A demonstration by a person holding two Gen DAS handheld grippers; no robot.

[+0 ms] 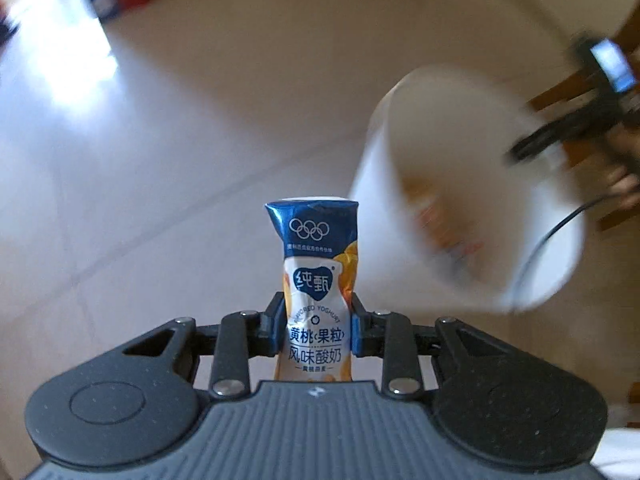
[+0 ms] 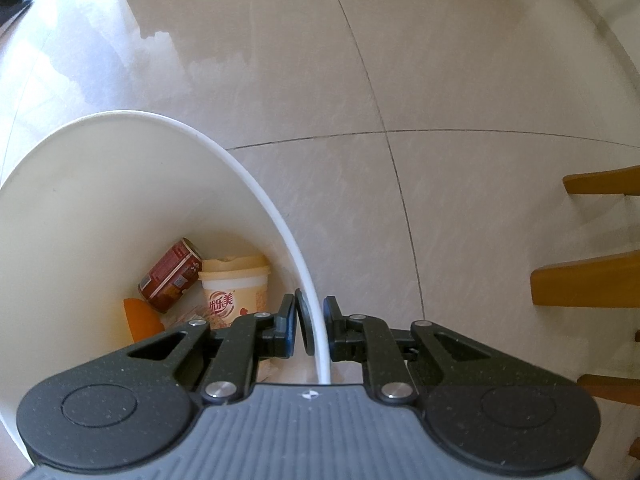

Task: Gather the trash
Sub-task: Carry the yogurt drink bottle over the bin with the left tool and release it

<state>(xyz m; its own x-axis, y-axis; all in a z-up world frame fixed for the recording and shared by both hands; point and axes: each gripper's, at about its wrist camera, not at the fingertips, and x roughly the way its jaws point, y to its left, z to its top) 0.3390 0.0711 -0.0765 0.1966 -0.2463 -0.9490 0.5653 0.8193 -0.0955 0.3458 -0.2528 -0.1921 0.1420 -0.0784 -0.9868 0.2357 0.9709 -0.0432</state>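
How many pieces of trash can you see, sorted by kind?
Crumpled blue-and-white yogurt carton: 1
Red drink can: 1
Cream plastic milk-tea cup: 1
Orange piece, kind unclear: 1
Total: 4

Daylight is glaring off the glossy cream tiled floor (image 1: pixel 68 60) at upper left in both views. Motion blur is smearing the white plastic bucket (image 1: pixel 460 216) in the left view; the right view is staying sharp. Fisheye distortion is bending the grout lines and darkening the corners.
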